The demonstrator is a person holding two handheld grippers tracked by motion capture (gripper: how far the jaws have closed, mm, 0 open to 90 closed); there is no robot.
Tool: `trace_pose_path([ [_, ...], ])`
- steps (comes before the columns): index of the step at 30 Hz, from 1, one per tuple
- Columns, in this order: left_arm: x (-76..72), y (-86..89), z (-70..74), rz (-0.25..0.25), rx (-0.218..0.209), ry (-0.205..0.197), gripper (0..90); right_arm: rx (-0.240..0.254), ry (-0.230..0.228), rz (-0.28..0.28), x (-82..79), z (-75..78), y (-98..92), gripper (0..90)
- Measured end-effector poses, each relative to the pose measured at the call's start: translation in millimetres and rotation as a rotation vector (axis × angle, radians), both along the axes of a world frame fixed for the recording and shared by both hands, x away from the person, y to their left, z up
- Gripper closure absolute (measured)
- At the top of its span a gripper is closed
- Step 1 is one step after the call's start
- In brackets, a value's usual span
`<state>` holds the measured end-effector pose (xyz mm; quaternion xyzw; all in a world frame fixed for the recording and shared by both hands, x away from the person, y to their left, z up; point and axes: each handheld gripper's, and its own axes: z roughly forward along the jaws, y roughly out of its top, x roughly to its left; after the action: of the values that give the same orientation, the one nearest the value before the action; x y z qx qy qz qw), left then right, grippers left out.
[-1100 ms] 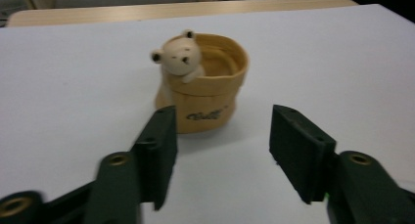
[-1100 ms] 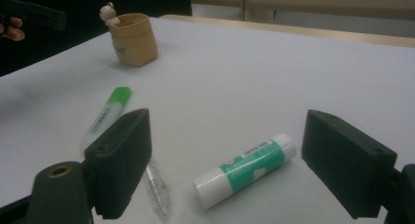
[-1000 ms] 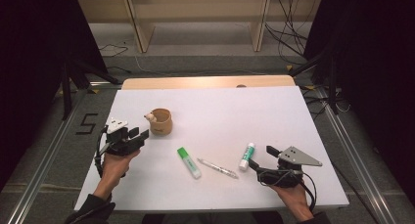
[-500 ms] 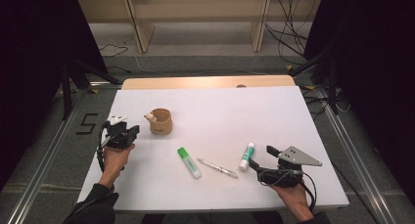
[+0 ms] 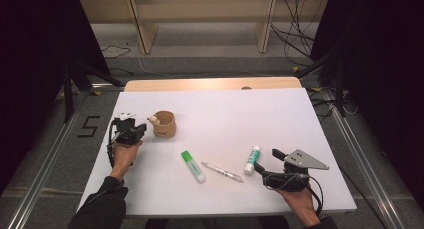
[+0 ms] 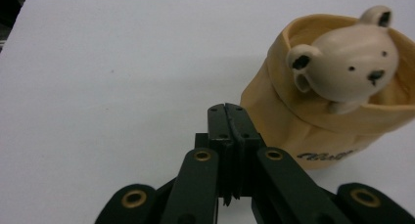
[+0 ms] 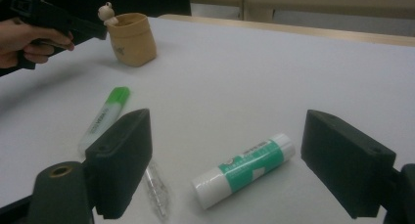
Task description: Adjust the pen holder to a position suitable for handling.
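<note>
Left tool [image 5: 136, 132] sits near the left edge of the worktop [image 5: 300, 119], jaws pressed together with nothing between them; they have just been closing. In the left gripper view the two black jaws meet flat, tips just beside the pouch. In the right gripper view its tip is close to the bear head, contact can't be told.

Pouch [image 5: 165, 124]: small tan fabric cup, upright, open top, toward the left edge and roughly mid-depth of the worktop, just right of the left tool. A little bear head [image 6: 345, 62] with dark ears pokes over its rim on the side facing the left tool. Dark lettering low on the pouch wall, unreadable.

Highlighter [image 5: 193, 166]: green cap, white body, lying flat closer to the near edge, left of centre, well apart from the pouch.

Pen [image 5: 222, 172]: clear, lying flat just right of the highlighter, angled, near the near edge.

Glue stick [image 5: 252, 160]: white with a green label, lying flat right of the pen, close to it but not touching.

Right tool [image 5: 261, 167] rests toward the near right corner, jaws spread wide, nothing pinched. In the right gripper view the glue stick [image 7: 243, 169] lies just ahead of the gap between the two pads, clear of both.
</note>
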<state>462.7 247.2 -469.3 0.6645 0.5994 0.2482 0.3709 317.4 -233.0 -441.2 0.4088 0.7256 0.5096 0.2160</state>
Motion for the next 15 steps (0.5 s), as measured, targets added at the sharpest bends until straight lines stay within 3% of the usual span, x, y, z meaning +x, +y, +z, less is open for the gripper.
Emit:
trace_pose_path([
  [6,12.6,1.4,-4.2,0.025,-0.024,0.008,89.0,0.004,0.001,0.003,0.1,0.0,-0.1,19.6],
  [15,21.2,-6.6,-11.7,0.000,-0.020,0.017,89.0,-0.002,0.001,0.009,0.2,-0.3,0.7,19.6],
])
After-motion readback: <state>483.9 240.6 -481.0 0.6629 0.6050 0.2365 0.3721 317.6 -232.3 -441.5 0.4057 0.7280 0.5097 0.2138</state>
